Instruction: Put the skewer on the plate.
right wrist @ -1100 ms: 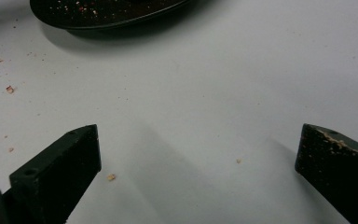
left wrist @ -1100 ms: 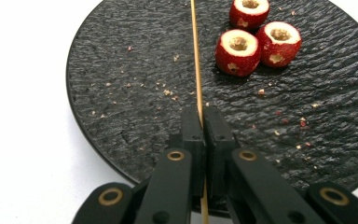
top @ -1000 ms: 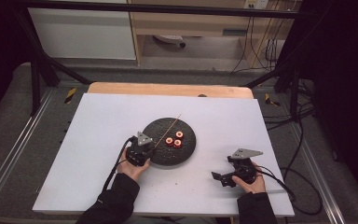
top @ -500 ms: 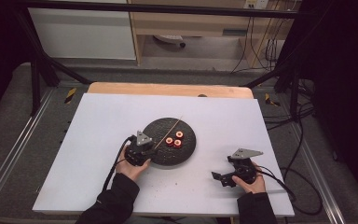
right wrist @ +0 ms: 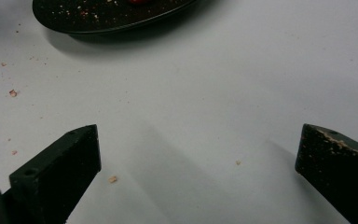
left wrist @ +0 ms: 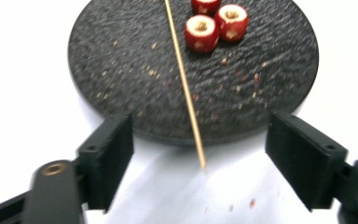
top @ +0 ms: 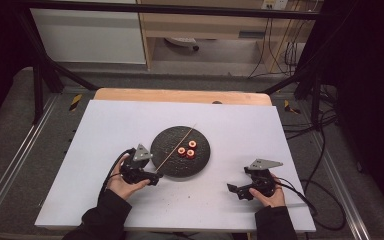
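Resting across the black plate (top: 180, 150), the wooden skewer (left wrist: 182, 79) lies bare beside three cored red fruits (left wrist: 201, 32); threading remains undone. Left tongs (left wrist: 200, 163) have just been opening, skewer tip between but unpressed. Right tongs (right wrist: 198, 172) gape empty above the table (top: 240, 125).

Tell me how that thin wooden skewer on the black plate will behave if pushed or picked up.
The skewer looks very thin and round, so probably light, slightly bendy and apt to roll. Its end overhangs the plate rim, so a nudge may pivot it.
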